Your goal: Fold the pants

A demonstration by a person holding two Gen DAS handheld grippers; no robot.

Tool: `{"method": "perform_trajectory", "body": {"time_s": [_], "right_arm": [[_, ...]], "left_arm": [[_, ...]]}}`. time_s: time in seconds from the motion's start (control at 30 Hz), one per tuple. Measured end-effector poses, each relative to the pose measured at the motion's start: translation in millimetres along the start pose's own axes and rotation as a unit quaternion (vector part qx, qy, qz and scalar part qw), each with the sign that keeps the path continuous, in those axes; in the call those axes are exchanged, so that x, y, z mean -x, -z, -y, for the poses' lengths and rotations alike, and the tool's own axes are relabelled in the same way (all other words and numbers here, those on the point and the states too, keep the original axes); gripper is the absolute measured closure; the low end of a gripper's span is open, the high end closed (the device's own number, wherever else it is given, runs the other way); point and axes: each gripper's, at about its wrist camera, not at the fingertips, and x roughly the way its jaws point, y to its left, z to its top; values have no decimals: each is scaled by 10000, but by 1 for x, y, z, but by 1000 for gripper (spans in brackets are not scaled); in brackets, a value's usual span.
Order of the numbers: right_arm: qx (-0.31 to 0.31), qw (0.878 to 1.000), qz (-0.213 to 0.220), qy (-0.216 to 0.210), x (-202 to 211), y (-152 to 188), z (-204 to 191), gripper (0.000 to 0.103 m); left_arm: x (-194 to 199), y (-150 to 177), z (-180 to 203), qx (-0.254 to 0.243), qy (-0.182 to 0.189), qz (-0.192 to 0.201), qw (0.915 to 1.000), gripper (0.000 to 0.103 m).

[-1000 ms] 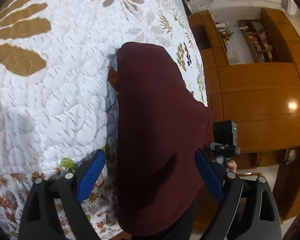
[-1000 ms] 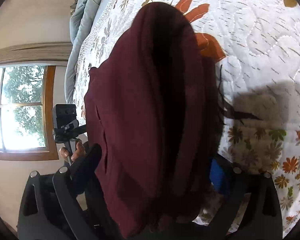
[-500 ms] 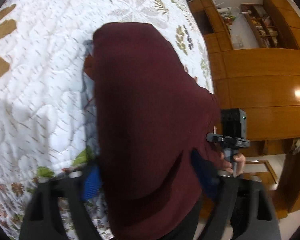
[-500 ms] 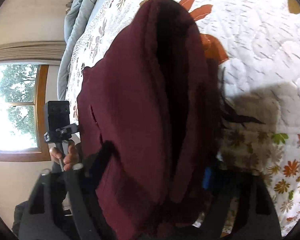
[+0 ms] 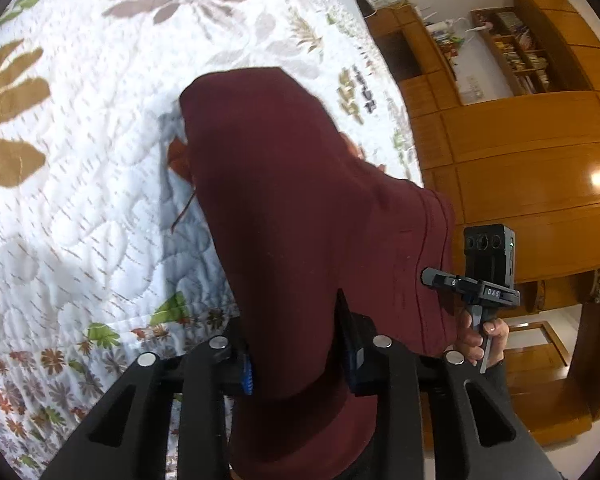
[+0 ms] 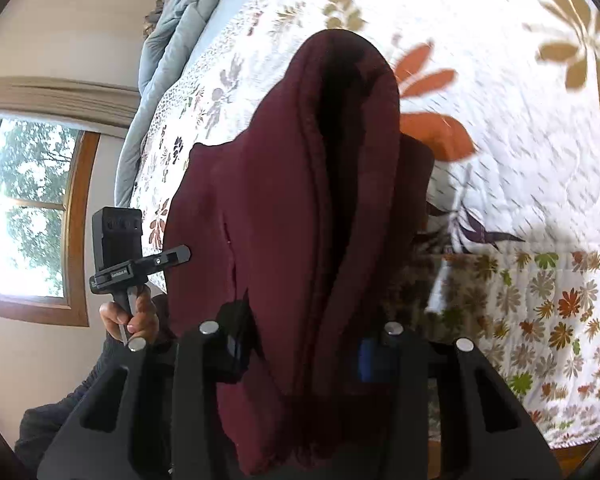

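Dark maroon pants (image 5: 284, 200) lie folded lengthwise on the flowered quilt, with their near end raised off the bed edge. My left gripper (image 5: 300, 366) is closing, and its blue pads (image 5: 246, 374) pinch that near end from both sides. In the right wrist view the same pants (image 6: 300, 200) show a deep fold down the middle. My right gripper (image 6: 300, 356) is also closing, with bunched fabric filling the gap between its pads (image 6: 366, 360). Each view shows the other hand-held gripper beside the cloth, the right one (image 5: 488, 268) and the left one (image 6: 118, 248).
The white quilt (image 5: 80, 180) with leaf and flower prints covers the bed and stretches far beyond the pants. Wooden cabinets (image 5: 520, 160) stand past the bed on one side. A window (image 6: 20, 208) and a rolled grey blanket (image 6: 168, 40) are on the other.
Both grippers have gone from wide open around the near end of the pants to pinching it. Both have risen a little, lifting the fabric's near end.
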Motion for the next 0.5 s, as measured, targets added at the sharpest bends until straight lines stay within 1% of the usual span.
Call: {"method": "perform_trajectory", "body": {"time_s": [0.17, 0.27, 0.37, 0.5], "right_arm": [[134, 9999, 9, 30, -3, -5, -20, 65], [257, 9997, -20, -3, -8, -8, -32, 65], [402, 9992, -33, -68, -15, -12, -44, 65], [660, 9976, -59, -199, -30, -19, -58, 65]], "left_arm": [[20, -4, 3, -82, 93, 154, 9998, 73], [43, -8, 0, -139, 83, 313, 9994, 73], [70, -19, -8, -164, -10, 500, 9986, 73], [120, -44, -27, -174, -268, 867, 9957, 73]]}}
